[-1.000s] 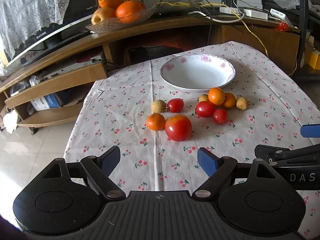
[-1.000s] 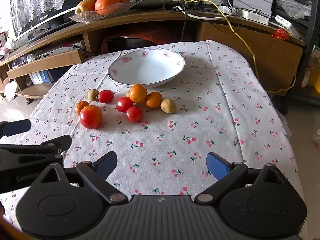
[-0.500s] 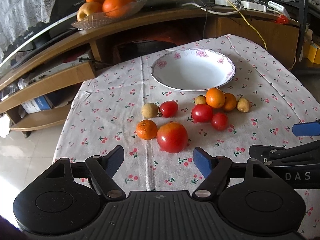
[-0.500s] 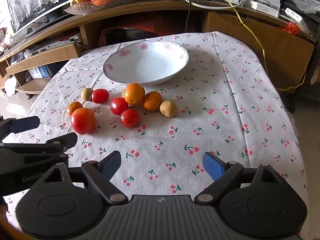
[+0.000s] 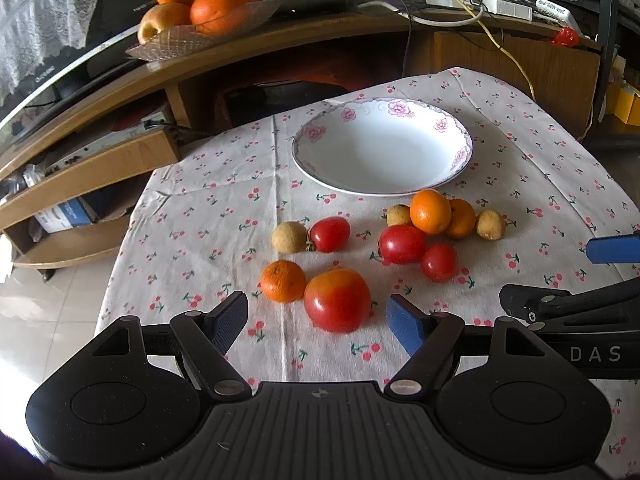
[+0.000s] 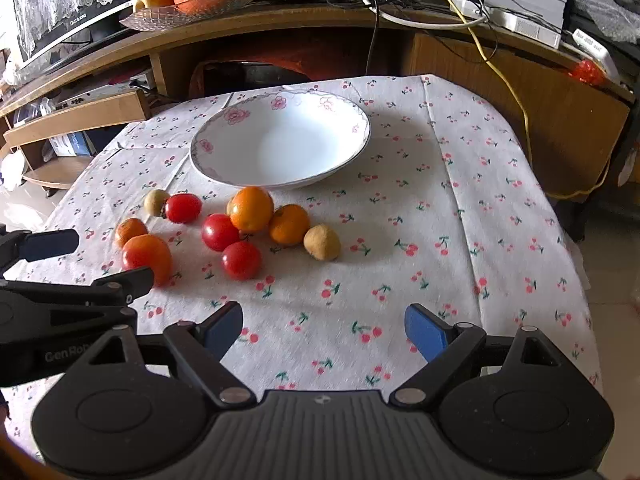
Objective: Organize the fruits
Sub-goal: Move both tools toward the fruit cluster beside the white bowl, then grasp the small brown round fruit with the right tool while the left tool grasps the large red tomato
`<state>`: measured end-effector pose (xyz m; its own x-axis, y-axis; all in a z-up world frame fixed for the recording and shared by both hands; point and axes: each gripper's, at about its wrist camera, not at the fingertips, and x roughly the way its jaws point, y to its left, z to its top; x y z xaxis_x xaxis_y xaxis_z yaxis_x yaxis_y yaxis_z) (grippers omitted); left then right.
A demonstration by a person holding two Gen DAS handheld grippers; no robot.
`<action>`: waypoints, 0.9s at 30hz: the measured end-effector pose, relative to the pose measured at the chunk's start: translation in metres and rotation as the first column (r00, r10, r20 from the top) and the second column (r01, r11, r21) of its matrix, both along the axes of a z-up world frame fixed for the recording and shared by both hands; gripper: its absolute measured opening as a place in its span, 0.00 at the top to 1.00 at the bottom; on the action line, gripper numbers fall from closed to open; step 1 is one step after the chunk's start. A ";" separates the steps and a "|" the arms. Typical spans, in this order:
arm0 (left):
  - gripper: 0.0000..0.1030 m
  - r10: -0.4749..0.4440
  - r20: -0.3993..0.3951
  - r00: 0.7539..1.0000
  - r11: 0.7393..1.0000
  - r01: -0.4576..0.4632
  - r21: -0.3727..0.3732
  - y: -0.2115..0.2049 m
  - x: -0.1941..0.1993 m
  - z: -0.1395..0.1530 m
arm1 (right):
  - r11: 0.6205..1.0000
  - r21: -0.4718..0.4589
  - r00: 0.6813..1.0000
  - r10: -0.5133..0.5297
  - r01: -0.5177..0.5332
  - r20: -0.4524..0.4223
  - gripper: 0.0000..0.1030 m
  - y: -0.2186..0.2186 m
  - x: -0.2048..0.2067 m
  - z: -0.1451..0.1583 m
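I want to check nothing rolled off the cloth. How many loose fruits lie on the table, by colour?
Red: 4
Orange: 3
Tan-brown: 3
Total: 10, none yet in the white bowl.

Yellow cable (image 6: 505, 80) trailing over wooden shelf (image 6: 460, 46); lace curtain (image 5: 36, 20) far left.
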<state>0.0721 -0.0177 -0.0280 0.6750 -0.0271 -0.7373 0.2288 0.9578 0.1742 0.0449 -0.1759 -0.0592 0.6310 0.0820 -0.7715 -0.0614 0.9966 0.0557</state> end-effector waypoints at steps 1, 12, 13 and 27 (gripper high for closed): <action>0.21 -0.002 -0.001 1.000 1.000 0.002 0.001 -0.001 0.002 -0.001 | 1.000 -0.005 1.000 0.002 -0.002 0.001 0.13 0.000 0.002 0.000; 0.20 -0.020 -0.041 0.999 1.000 0.019 -0.023 -0.006 0.017 -0.012 | 1.000 -0.002 1.000 0.012 -0.012 -0.004 0.13 -0.009 0.014 -0.003; 0.20 -0.025 -0.045 0.999 0.999 0.024 -0.023 -0.008 0.017 -0.014 | 1.000 0.005 1.000 0.011 -0.011 -0.005 0.13 -0.011 0.014 -0.003; 0.21 -0.031 -0.054 0.998 0.999 0.030 -0.032 -0.011 0.028 -0.023 | 0.998 -0.029 0.997 0.065 -0.064 0.035 0.14 -0.020 0.035 -0.007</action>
<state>0.1006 -0.0291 -0.0513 0.6325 -0.0703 -0.7714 0.2663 0.9549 0.1312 0.0799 -0.1963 -0.0662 0.6526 0.1021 -0.7508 -0.1270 0.9916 0.0244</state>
